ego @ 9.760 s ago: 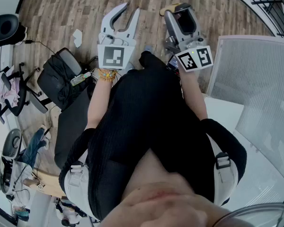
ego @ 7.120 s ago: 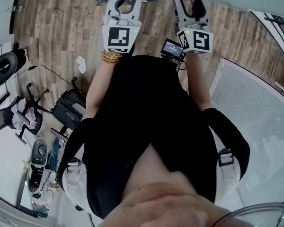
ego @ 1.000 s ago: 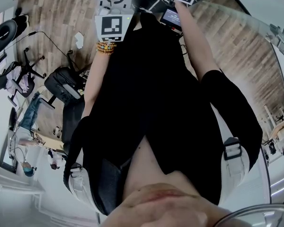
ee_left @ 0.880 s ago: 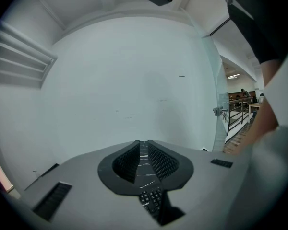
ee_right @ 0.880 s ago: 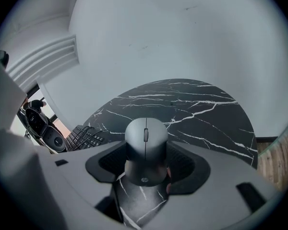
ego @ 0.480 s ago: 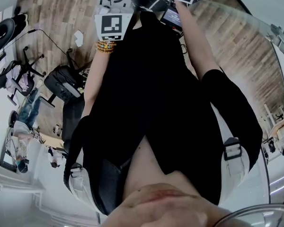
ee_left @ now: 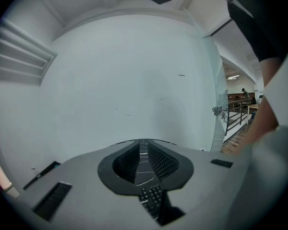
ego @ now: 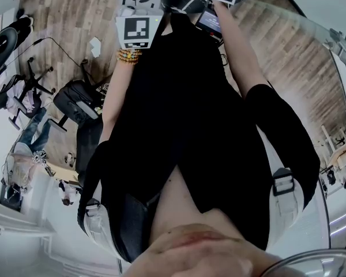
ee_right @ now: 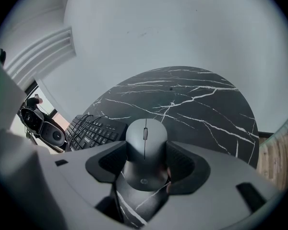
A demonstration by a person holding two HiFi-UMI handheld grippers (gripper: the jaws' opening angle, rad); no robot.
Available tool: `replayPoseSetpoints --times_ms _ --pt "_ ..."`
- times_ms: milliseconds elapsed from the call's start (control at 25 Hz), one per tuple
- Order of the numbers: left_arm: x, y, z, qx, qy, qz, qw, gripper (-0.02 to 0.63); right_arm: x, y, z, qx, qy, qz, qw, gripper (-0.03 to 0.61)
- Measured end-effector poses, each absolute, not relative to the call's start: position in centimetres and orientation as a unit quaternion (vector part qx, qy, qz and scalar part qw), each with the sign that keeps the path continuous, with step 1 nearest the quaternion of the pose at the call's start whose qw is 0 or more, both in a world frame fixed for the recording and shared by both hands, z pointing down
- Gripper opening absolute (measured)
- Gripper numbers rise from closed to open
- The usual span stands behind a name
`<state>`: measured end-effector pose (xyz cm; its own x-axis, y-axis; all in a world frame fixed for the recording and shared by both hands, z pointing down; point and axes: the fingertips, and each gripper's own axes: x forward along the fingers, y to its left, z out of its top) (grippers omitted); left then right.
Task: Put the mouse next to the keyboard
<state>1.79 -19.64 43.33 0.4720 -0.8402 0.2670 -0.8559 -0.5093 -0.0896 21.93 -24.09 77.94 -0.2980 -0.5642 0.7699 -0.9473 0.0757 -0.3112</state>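
A grey mouse (ee_right: 145,152) sits between the jaws of my right gripper (ee_right: 145,134). Both pads press its sides, just over the black marble round table (ee_right: 197,104). The black keyboard (ee_right: 93,131) lies on the table to the mouse's left, a short way off. In the left gripper view my left gripper (ee_left: 143,145) has its jaws drawn together, leaving only a thin slit. Through it show a strip of table and some keys of the keyboard (ee_left: 150,198). In the head view both grippers reach to the top edge, and the left one's marker cube (ego: 136,30) shows.
A plain white wall (ee_right: 182,28) stands behind the table. A glass partition and wooden floor (ee_right: 273,152) lie to the right. Left of the keyboard is a dark round object (ee_right: 53,135). The head view shows wooden floor (ego: 75,16), an office chair (ego: 75,103) and a small screen (ego: 210,21).
Nothing visibly moves over the last second. Since the oldest frames both grippers have travelled from above the floor to the table at the top of the head view.
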Motion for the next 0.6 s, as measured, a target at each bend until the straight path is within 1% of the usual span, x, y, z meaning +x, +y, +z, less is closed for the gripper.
replayPoseSetpoints --times_ms 600 --pt "2.0 -20.2 43.4 0.858 -0.495 0.139 0.026 0.058 21.7 -23.9 79.1 0.543 -0.678 0.443 0.224 0.266"
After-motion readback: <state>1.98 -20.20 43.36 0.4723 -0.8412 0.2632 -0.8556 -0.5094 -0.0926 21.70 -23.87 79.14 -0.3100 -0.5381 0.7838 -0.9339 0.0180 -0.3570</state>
